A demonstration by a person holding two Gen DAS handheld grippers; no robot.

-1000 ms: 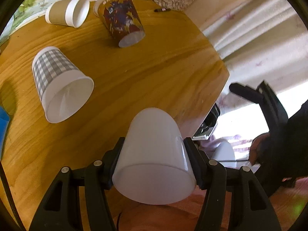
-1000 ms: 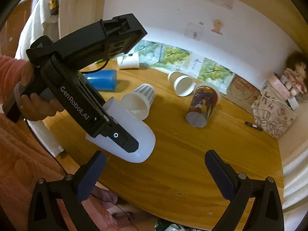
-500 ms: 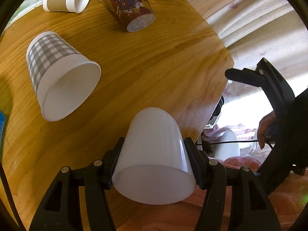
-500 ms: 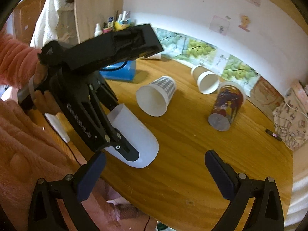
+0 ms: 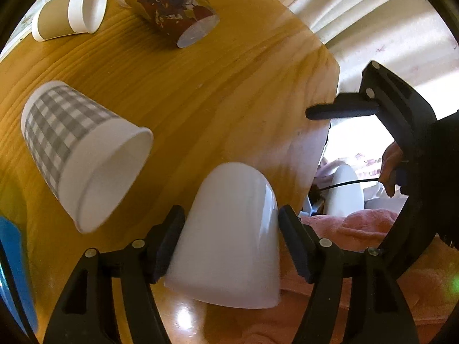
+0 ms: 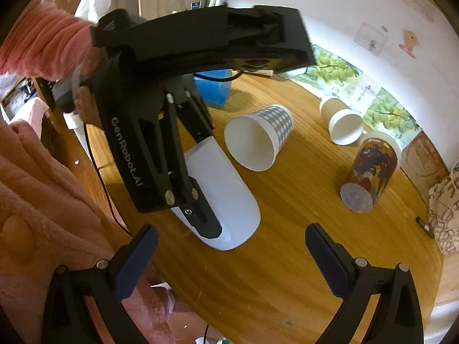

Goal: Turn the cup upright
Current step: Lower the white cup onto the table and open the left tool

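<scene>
My left gripper [image 5: 231, 229] is shut on a plain white cup [image 5: 232, 238], gripping its sides, with the rounded closed end pointing away toward the wooden table [image 5: 215, 94]. In the right wrist view the same white cup [image 6: 229, 197] hangs tilted just above the table's near edge, held in the left gripper [image 6: 198, 200]. My right gripper [image 6: 229, 261] is open and empty, hovering in front of the table edge. It shows at the right of the left wrist view [image 5: 344, 109].
A grey checked cup [image 5: 83, 149] [image 6: 261, 137] lies on its side. A brown paper cup [image 5: 71, 8] [image 6: 341, 120] and a dark printed cup [image 5: 172, 5] [image 6: 370, 175] lie farther back. A blue box [image 6: 213, 89] is at the table's left. A patterned bag [image 6: 444, 212] sits at the right.
My left gripper has carried the white cup in toward the near table edge and lower. The checked cup now looks closer. My right gripper stays open.
</scene>
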